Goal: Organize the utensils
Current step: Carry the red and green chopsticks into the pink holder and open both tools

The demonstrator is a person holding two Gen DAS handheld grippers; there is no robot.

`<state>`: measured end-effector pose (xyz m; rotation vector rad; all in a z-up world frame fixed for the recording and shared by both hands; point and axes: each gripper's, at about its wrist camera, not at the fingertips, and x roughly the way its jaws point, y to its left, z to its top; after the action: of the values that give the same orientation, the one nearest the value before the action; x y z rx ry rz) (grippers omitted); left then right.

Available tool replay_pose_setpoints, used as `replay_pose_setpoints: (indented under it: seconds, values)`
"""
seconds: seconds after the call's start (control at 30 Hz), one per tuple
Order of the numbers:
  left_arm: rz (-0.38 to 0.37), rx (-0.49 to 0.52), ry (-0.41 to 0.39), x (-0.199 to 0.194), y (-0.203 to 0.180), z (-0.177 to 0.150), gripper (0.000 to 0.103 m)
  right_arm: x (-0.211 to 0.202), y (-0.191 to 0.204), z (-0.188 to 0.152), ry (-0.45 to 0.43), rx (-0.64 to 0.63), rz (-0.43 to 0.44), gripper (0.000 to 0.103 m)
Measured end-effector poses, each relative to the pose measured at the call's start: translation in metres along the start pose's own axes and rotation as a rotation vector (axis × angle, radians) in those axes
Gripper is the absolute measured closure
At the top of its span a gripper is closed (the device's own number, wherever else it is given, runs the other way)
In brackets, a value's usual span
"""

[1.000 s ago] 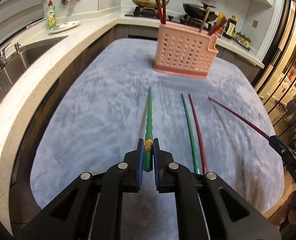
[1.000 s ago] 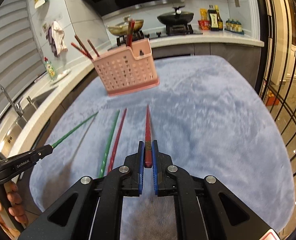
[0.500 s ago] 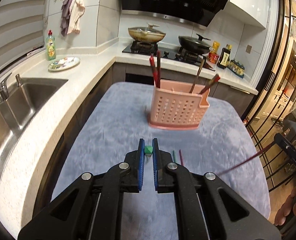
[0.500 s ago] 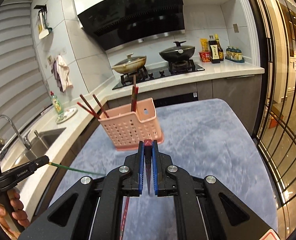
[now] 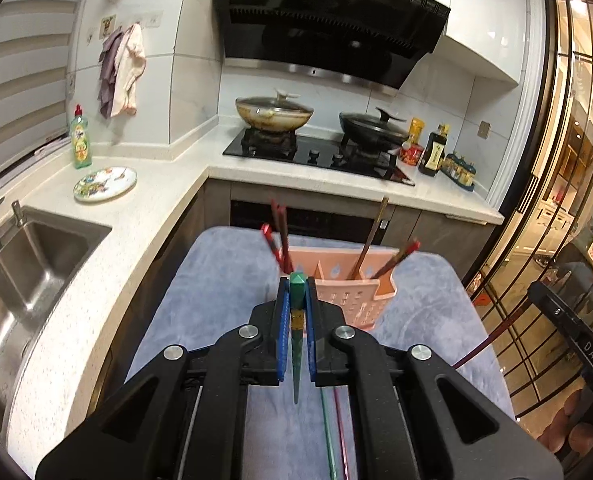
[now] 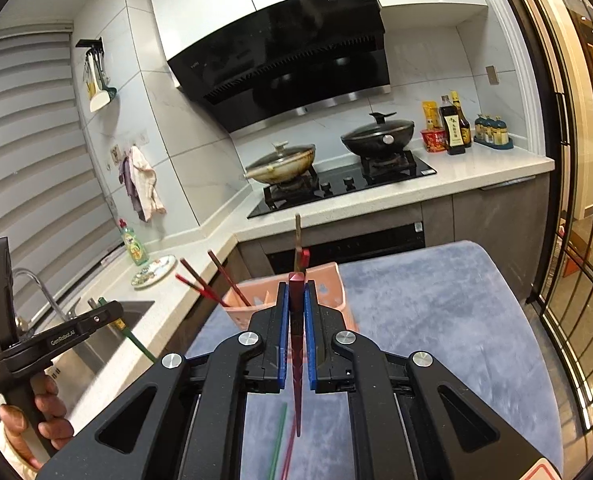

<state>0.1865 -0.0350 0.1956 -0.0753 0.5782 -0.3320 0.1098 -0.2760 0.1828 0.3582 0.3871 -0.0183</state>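
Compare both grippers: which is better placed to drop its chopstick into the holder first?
Marginally left. The left gripper, gripping the green chopstick, faces the pink holder squarely; the right gripper with the red chopstick sees it off-centre.

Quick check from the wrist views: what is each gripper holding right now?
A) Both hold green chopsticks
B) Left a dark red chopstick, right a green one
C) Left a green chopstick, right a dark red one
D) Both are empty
C: the left gripper is clamped on the green chopstick, and the right gripper on the dark red chopstick, both short of the pink utensil basket.
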Motion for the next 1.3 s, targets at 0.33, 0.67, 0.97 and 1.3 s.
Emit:
replay_pose_setpoints:
  seconds: [0.33,0.67,0.97,1.3]
  values:
    - [-0.015,-0.012,-0.14,0.013,-0.013,0.081,0.096,0.05,0.015,0.085,-0.097,0.03,0.049,0.096]
    - [0.016,-0.003,-0.162,0.059,-0.014,0.105,0.096,0.125,0.016,0.105,-0.067,0.03,0.003,0.096]
    - [0.025,-0.01,-0.077,0.108,-0.005,0.081,0.096,0.172,0.011,0.069,0.038,0.015,-0.028,0.096]
    - [0.029,-0.014,-0.018,0.133,-0.001,0.064,0.095,0.19,0.008,0.047,0.093,0.001,-0.04,0.095]
